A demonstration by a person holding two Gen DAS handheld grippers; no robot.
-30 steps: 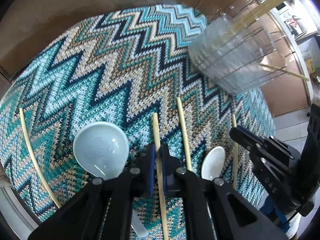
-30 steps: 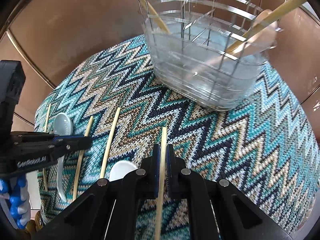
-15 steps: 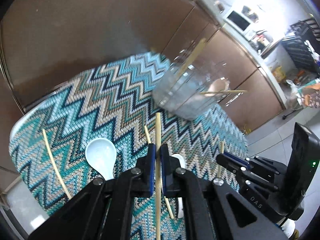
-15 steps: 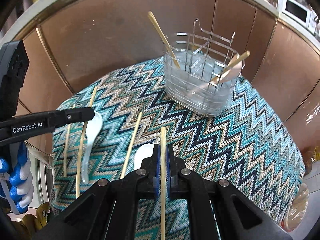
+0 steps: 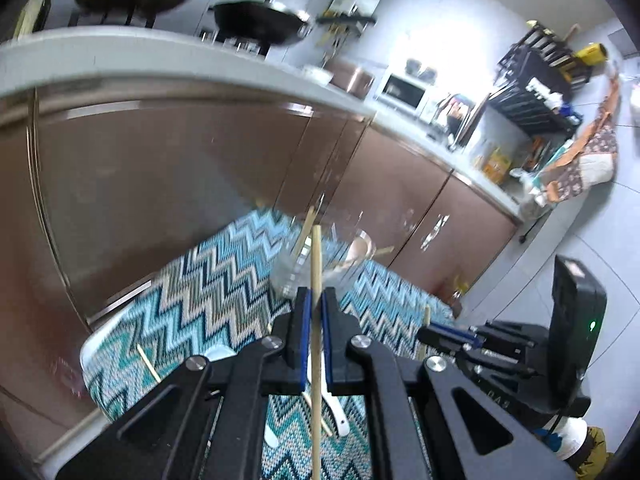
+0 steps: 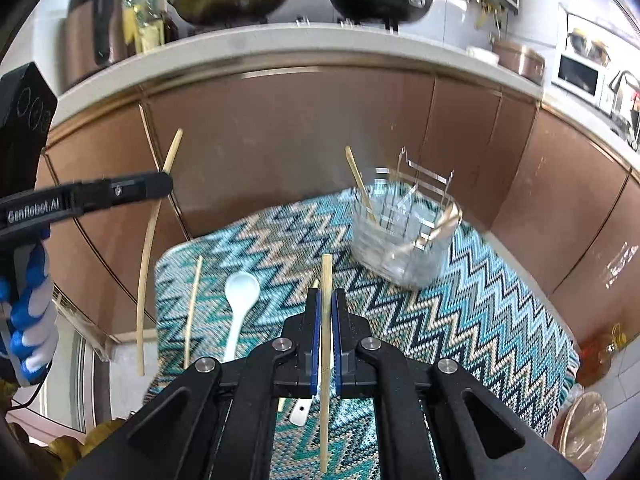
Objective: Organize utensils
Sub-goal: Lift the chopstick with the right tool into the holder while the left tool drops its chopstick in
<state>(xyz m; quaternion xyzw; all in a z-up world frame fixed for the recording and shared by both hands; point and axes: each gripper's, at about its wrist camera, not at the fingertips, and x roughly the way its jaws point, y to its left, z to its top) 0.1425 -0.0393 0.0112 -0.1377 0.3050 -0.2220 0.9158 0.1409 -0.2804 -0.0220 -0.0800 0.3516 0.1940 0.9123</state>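
My left gripper (image 5: 315, 300) is shut on a wooden chopstick (image 5: 316, 264) and holds it high above the zigzag mat (image 5: 208, 292). My right gripper (image 6: 327, 300) is shut on another chopstick (image 6: 326, 276), also lifted above the mat (image 6: 460, 312). The clear wire utensil basket (image 6: 404, 232) stands at the mat's far right with chopsticks and a spoon in it; it also shows in the left wrist view (image 5: 320, 264). A white spoon (image 6: 240, 296) and a loose chopstick (image 6: 193, 304) lie on the mat. The left gripper (image 6: 160, 186) shows at the left with its chopstick (image 6: 154, 232).
Brown cabinet doors (image 6: 280, 140) stand right behind the mat under a white counter (image 6: 280, 48) with pans. Another white spoon (image 5: 334, 408) and chopsticks (image 5: 148, 362) lie on the mat below the left gripper. The right gripper (image 5: 444, 334) is at the right.
Both grippers have risen well above the mat, each carrying its chopstick up off the cloth. The views have tilted up toward the counter and the basket looks farther away.
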